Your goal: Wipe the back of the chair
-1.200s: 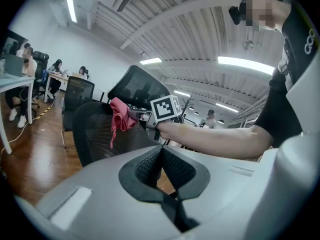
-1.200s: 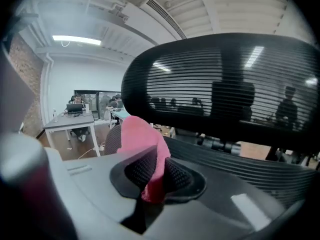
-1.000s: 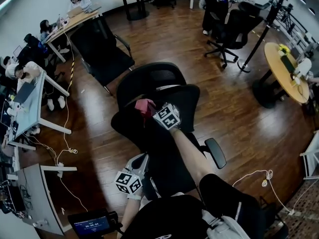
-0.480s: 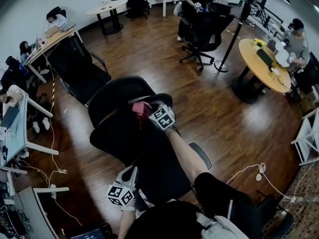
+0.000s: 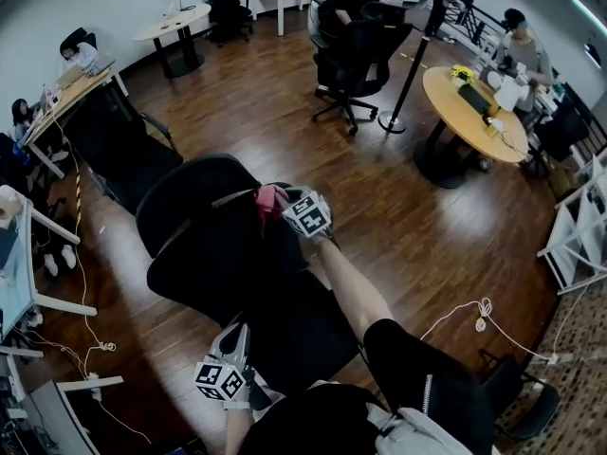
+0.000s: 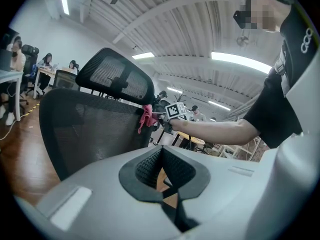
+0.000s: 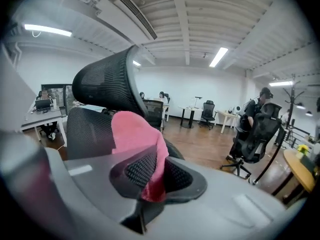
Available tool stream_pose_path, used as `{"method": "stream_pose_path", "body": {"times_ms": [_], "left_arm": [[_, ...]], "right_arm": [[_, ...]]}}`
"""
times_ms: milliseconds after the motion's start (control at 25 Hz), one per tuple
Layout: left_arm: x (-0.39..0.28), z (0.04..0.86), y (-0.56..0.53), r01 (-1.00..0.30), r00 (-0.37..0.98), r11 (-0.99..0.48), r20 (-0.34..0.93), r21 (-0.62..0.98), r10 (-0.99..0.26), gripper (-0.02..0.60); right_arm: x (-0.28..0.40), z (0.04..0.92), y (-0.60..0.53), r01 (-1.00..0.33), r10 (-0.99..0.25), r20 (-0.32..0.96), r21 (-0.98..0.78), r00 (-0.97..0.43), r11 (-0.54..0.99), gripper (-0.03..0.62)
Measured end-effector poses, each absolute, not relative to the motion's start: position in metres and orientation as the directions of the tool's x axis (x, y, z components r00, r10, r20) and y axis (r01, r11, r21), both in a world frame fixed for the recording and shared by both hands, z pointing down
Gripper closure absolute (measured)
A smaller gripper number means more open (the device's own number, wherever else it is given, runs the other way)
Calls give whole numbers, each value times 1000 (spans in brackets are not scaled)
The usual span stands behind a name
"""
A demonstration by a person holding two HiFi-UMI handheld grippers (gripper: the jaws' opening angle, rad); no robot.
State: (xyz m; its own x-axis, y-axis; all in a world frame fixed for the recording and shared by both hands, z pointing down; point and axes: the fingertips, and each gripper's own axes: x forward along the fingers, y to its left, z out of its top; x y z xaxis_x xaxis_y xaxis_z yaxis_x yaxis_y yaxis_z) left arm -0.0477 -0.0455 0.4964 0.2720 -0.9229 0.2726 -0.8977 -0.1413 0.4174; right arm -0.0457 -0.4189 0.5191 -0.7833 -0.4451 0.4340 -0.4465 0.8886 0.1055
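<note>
Black mesh office chair (image 5: 213, 259) on a wooden floor (image 5: 446, 226), with two hand-held grippers. The chair is standing upright. Its backrest (image 6: 92, 129) is rising tall, broad face turned to the left gripper's camera. The headrest (image 6: 116, 79) is sitting above the backrest's top edge, with its long axis running side to side. In the head view the headrest (image 5: 190, 197) is lying to the upper left of the backrest, and the seat (image 5: 308, 335) to the lower right.

The right gripper (image 7: 152, 176) is clamping a pink cloth (image 7: 135, 134); its jaws are pressing together on the fabric, which is bulging out ahead of them. The person's right arm is reaching across the seat, holding the gripper (image 5: 285, 207) at the top edge of the backrest, just below the headrest. The cloth (image 6: 147, 117) is hanging from the jaws at the backrest's upper corner, with its long axis running downward along the frame. It is lying against that corner, as far as the views are showing.

The left gripper (image 6: 161, 156) is holding nothing, its pads meeting at the tips. It (image 5: 235, 339) is hanging low beside the seat's near edge, well apart from the cloth and pointing toward the backrest.
</note>
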Motion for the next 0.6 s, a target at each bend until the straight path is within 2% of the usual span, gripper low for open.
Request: {"method": "stream_pose_path", "body": {"times_ms": [200,440,600], "left_arm": [[-31,496,-49,-885,295,-161,256,437,-921,591],[-28,496,-43,-875,317,-183,243,449,-917,591],[-35,499,-39,-868,320,-183,239,461,-917,591]], "right_arm": [[2,518,-446,-532,-521,461,118,-719,839,557],[74,519,-479,-718,-698,482,183,-530,672,557],[98,524,-484,-763,-746,500,230,-440,604,557]]}}
